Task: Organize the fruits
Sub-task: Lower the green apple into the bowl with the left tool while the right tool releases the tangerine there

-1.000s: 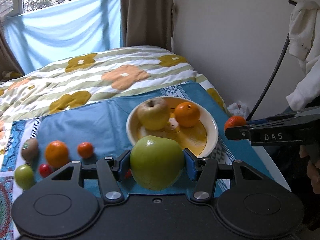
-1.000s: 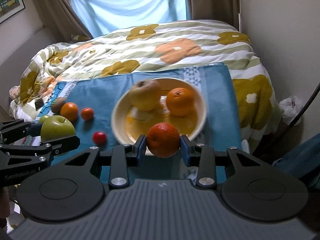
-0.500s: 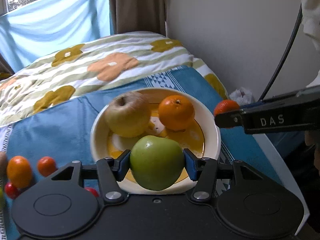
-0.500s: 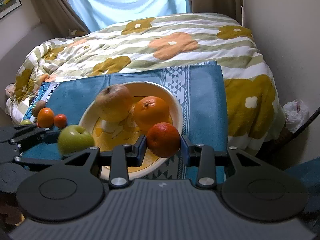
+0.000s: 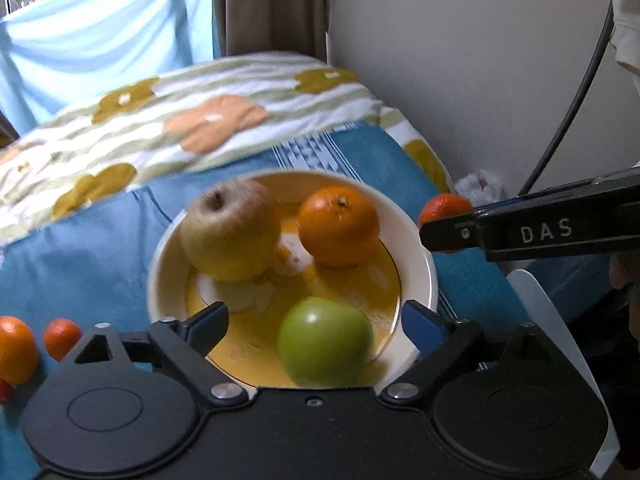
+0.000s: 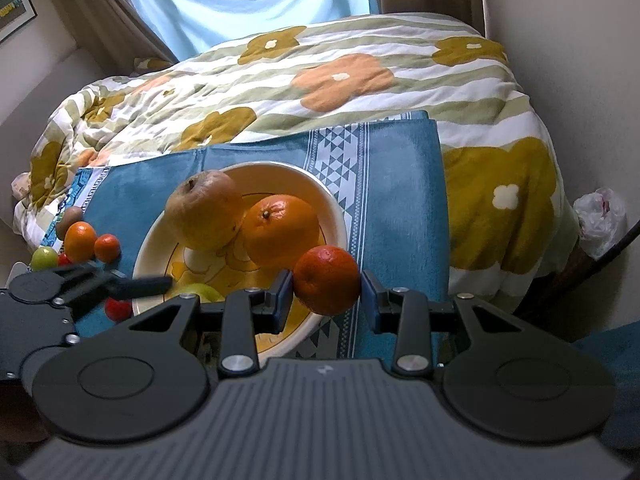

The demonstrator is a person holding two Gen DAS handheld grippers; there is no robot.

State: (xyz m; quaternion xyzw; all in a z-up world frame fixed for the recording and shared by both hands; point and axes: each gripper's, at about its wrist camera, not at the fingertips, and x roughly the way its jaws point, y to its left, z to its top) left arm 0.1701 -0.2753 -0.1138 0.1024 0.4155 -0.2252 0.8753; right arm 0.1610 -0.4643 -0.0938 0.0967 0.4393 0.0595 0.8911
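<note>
A cream bowl (image 5: pixel 420 264) with a yellow inside sits on a blue cloth (image 5: pixel 80 256). It holds a yellowish-brown apple (image 5: pixel 230 234), an orange (image 5: pixel 339 224) and a green apple (image 5: pixel 325 342). My left gripper (image 5: pixel 316 322) is open over the bowl's near side, its jaws wide apart on either side of the green apple. My right gripper (image 6: pixel 326 292) is shut on a reddish orange (image 6: pixel 327 280), held just above the bowl's right rim (image 6: pixel 340 216). The orange also shows in the left wrist view (image 5: pixel 444 210).
Left of the bowl lie an orange (image 6: pixel 80 240), a small mandarin (image 6: pixel 107 247), a kiwi (image 6: pixel 70 216), a small green fruit (image 6: pixel 43 258) and a red tomato (image 6: pixel 118 309). A flowered duvet (image 6: pixel 320 80) covers the bed behind. A wall stands close on the right.
My left gripper has opened and let go of the green apple, which now lies in the bowl. My right gripper has come closer to the bowl's right rim with the reddish orange.
</note>
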